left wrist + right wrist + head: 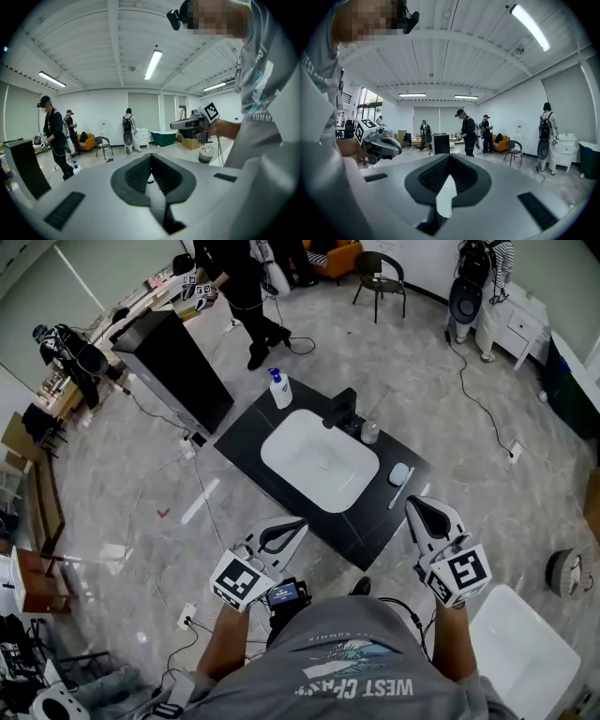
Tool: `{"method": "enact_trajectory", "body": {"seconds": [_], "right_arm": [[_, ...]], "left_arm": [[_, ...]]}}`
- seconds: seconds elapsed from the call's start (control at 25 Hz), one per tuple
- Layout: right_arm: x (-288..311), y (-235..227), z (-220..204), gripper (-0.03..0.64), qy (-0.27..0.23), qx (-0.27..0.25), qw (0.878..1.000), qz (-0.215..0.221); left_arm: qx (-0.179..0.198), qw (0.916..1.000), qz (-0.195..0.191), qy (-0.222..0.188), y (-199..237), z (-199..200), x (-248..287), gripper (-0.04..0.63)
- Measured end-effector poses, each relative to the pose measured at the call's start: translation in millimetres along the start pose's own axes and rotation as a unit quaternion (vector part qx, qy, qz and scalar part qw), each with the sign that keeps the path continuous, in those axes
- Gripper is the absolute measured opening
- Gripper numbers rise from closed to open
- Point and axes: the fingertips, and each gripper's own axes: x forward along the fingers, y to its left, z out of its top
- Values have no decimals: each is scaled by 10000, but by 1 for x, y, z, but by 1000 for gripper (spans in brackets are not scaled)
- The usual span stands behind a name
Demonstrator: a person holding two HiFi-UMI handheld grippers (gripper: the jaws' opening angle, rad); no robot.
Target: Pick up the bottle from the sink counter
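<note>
White plastic bottle with blue pump (279,388) upright at black bench (246,435) corner, beside white basin (319,463). Left gripper (298,525), right gripper (422,506) well apart from bottle, fingers together, empty.

Shirt: a grey short-sleeved T-shirt (375,673) is worn, printed with white lettering and a teal-and-white graphic on the chest.
Left tool: the left tool (298,524) is shaped as a white moulded shell, tapered to a point and lined with black ribbed pads.
Right tool: the right tool (419,505) is built alike, white outside and black within.
Markers: a left marker cube (236,582) and a right marker cube (461,576) are fitted behind the jaws, each faced with black-and-white square patterns.
Headgear: a small black camera (175,18) is seen mounted at the head.
Cable: a thin black cable (405,607) is seen against the shirt.
</note>
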Motion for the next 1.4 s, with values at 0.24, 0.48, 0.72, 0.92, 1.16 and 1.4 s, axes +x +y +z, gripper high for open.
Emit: {"method": "enact_trajectory", "body": {"seconds": [0.24,0.48,0.72,0.92,1.16,1.4], "right_arm": [[4,-20,-4,2,-37,9,9994,336],[4,-37,-11,3,-50,120,9990,418],[13,-51,-18,2,66,214,9995,220],[22,-71,-19,3,52,221,9991,-345],[41,-84,-16,3,188,209,9952,-937],[64,-84,-17,2,380,193,9903,-1321]], "left_arm": [[-15,9994,350,78,-3,6,13,5],[30,9990,431,125,-4,10,27,5],[-13,9995,191,270,16,6,47,5],[207,9991,-364,20,45,7,82,5],[365,9951,-900,-209,88,20,113,5],[205,9898,-1387,-264,117,1,137,5]]}}
